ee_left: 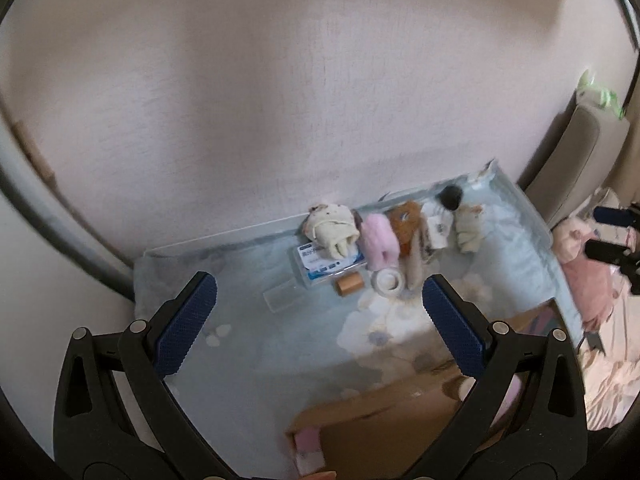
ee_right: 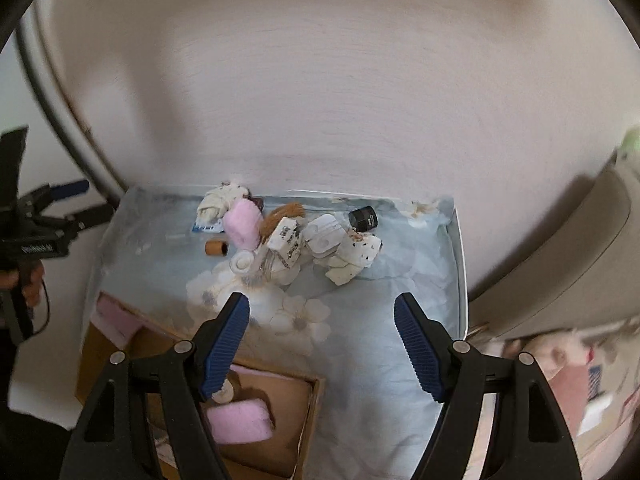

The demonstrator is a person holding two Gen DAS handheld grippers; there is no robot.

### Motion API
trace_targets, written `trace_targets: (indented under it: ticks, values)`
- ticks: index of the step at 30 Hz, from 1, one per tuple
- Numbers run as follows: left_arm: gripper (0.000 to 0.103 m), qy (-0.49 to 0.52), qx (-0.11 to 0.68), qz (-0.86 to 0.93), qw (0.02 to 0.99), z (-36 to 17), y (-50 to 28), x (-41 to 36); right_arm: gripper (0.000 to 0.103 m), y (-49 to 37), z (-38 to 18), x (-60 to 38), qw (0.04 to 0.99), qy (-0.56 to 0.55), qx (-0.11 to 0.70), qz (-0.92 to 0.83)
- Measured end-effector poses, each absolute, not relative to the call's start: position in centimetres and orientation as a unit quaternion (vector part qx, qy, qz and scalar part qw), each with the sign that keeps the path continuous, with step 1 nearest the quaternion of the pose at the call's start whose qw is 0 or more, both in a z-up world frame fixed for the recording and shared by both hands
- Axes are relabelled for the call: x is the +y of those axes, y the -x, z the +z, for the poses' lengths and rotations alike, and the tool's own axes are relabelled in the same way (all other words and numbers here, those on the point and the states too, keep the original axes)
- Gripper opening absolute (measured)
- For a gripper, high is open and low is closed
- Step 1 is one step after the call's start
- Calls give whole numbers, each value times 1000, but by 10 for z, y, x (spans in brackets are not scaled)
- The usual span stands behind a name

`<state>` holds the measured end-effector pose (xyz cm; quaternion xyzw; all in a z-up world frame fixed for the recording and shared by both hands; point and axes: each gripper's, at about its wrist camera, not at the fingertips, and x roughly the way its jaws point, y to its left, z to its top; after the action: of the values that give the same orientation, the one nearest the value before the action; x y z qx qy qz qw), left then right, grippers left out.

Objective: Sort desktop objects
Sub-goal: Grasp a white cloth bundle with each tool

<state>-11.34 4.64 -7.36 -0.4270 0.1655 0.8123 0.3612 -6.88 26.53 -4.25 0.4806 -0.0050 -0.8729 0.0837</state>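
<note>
Both grippers, left gripper [ee_left: 316, 316] and right gripper [ee_right: 322, 344], are hanging wide open, holding nothing; go for 1 thing only, the fluffy pink roll [ee_right: 241, 224] near the back edge of the flowery blue cloth [ee_right: 372, 360].

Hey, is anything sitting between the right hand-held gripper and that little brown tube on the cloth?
Nothing visible blocks it. The right hand-held gripper hangs open above bare flowered cloth, and the brown tube lies ahead to its left, apart from the pink roll and the white tape roll beside it.
</note>
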Motion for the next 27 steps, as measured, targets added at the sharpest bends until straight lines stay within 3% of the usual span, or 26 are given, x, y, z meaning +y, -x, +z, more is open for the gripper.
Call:
trace_targets:
  ticks: [5, 11, 18, 25, 26, 27]
  values:
    - [103, 435, 218, 795, 363, -107, 134, 87, 71, 96, -84, 282, 70, -509, -18, -858]
    - [102, 462, 214, 778, 368, -157, 172, 128, 71, 146, -142, 300, 79, -534, -57, -840]
    - [87, 489, 218, 759, 371, -197, 196, 150, 71, 196, -183, 294, 74, -548, -87, -828]
    - [83, 501, 205, 751, 377, -210, 204, 156, 71, 207, -203, 291, 63, -561, -94, -820]
    - [82, 503, 206, 749, 378, -211, 204, 157, 70, 206, -204, 291, 65, -560, -96, -821]
    - [77, 505, 206, 747, 380, -212, 204, 157, 60, 206, -204, 291, 68, -559, -95, -821]
